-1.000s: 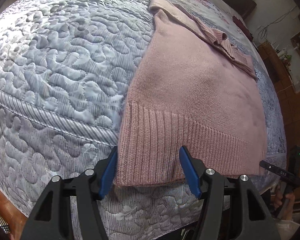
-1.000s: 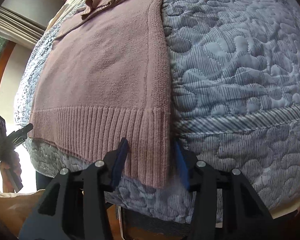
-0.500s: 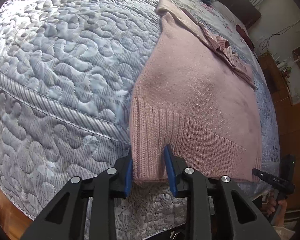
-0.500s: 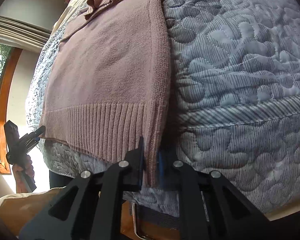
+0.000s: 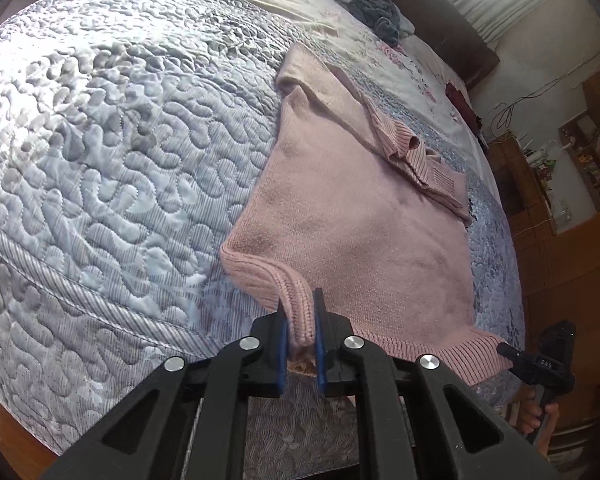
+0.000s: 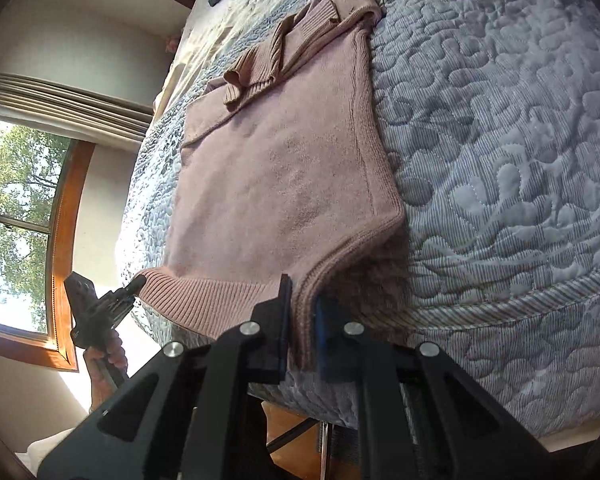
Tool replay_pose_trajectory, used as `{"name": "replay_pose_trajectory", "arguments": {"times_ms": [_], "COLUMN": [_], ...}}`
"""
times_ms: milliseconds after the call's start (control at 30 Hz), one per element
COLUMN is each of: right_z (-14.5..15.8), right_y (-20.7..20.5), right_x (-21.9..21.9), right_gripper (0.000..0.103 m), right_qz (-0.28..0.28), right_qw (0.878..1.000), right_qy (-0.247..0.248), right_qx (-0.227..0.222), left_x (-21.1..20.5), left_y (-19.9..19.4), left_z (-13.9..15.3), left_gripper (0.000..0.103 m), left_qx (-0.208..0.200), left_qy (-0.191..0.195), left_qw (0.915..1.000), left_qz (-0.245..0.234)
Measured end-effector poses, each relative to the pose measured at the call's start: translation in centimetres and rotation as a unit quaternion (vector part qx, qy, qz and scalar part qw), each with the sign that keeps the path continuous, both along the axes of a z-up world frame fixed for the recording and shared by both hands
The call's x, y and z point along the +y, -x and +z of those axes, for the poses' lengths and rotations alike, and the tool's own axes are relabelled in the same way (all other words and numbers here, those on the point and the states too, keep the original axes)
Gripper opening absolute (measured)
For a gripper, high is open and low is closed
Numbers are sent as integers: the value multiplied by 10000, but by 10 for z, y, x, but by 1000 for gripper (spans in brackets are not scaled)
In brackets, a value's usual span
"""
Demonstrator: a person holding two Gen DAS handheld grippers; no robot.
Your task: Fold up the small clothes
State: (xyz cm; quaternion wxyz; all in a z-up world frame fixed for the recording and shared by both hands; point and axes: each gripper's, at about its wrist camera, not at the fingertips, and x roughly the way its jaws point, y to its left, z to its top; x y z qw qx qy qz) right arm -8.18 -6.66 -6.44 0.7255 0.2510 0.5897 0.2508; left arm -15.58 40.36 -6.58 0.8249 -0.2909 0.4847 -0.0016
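I am gripping the pink sweater [image 5: 352, 216] lying on the quilted bed [image 5: 112, 152] by its ribbed hem: left fingers [image 5: 300, 344] pinched on one bottom corner, right fingers [image 6: 302, 332] pinched on the other. I judge the fold is starting; next calls for carrying both corners evenly toward the collar.

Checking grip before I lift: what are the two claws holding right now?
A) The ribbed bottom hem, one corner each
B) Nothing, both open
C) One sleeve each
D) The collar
A: the left claw and right claw are each shut on a corner of the sweater hem.
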Motion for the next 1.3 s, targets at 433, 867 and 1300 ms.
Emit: {"name": "replay_pose_trajectory", "arguments": {"times_ms": [433,867,1300], "right_z": [-6,-44,-12], "right_y": [-85,-134,-125], "right_x": [-3,-2,-42], "right_gripper": [9,14,59], "right_qz": [-408,-577,-916], "right_qw": [9985,9937,9948], "right_qy": [77,-48,17], "right_qx": [367,959,448], "left_x": [18,28,47], "left_y": [-83,-133,-112], "left_z": [-4,-31,-6], "left_gripper": [10,16,42], "left_qx": [60,375,-6], "left_qy": [-154,-18,-221], "left_qw": [9996,9990,9997], "left_qz": [209,228,134]}}
